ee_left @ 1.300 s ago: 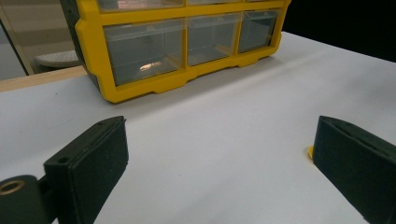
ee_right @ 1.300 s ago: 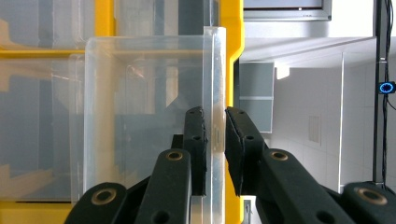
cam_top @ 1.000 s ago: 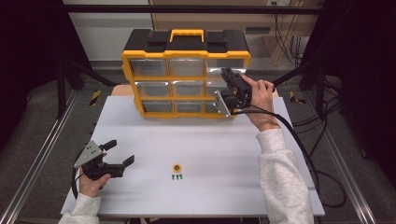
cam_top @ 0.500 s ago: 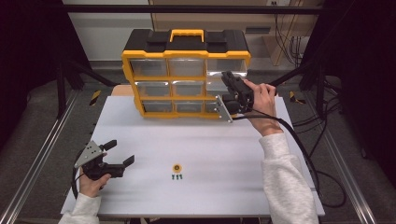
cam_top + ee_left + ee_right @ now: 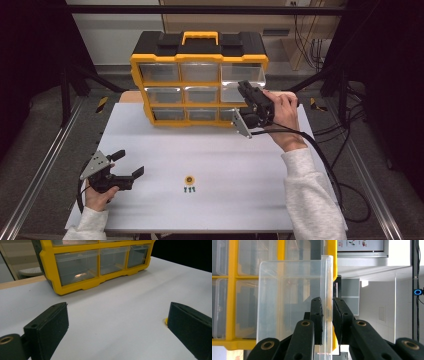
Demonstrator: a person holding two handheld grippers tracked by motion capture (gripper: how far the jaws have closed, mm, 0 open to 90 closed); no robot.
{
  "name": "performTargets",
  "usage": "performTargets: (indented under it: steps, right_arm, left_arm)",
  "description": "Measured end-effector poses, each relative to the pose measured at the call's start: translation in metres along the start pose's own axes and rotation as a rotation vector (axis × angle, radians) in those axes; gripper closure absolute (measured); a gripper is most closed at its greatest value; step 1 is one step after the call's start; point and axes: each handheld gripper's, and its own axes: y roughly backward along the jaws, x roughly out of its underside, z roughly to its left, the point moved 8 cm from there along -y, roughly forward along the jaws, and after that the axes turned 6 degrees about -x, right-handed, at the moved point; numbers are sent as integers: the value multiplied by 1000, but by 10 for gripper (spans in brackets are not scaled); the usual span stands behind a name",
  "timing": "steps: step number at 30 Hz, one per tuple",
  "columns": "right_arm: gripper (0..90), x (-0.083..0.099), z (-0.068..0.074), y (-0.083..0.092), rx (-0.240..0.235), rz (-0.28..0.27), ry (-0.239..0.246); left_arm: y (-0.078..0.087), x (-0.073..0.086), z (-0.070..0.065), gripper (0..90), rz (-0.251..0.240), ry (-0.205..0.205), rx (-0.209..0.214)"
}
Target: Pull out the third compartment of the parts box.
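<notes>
At the far edge of the tabletop [image 5: 210, 150] stands a yellow-framed organiser [image 5: 199, 80] with three rows of clear drawers, black top, yellow carry handle. Right claw [image 5: 248, 92] sits against its right column, at the upper drawer [image 5: 242, 75].

Right gripper view: both pads pinch one thin clear wall of that drawer [image 5: 294, 302]. The wall runs straight between the jaws and they are pressed onto it from either side. The drawer stands proud of the yellow frame, partly slid out toward the near edge.

Left claw [image 5: 127, 164] rests low by the near left corner, spread wide, nothing between the pads [image 5: 48, 327]. From the left gripper view it points across bare tabletop toward the organiser's bottom row.

Mid-tabletop, toward the near edge: a small yellow washer-like piece [image 5: 189, 180] with two tiny dark screws [image 5: 189, 189] just beside it. Well apart from both claws, though nearer the left one.

Relation that matters: the drawer's long axis runs front-to-back, out of the frame toward the person, and the right claw holds it from that same side. So the pull looks to lie straight along the slide, toward the near edge. Right hand [image 5: 282, 117] is the only one placed for it; the left is well away.

Judgement: drawer mid-extraction. A sideways or twisting pull could bind it in its slot or tip the organiser.
</notes>
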Motion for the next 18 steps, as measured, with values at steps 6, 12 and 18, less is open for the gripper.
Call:
performTargets:
  steps: [6,12,18]
  right_arm:
    - [791,-1,1,5,-8,0,2]
    - [785,-3,3,6,-23,-2,-7]
    - [771,-3,3,6,-41,-4,-43]
  left_arm:
    - [0,0,0,36,2,-1,-1]
    - [0,0,0,36,2,-2,-1]
    - [0,0,-1,36,2,-1,-1]
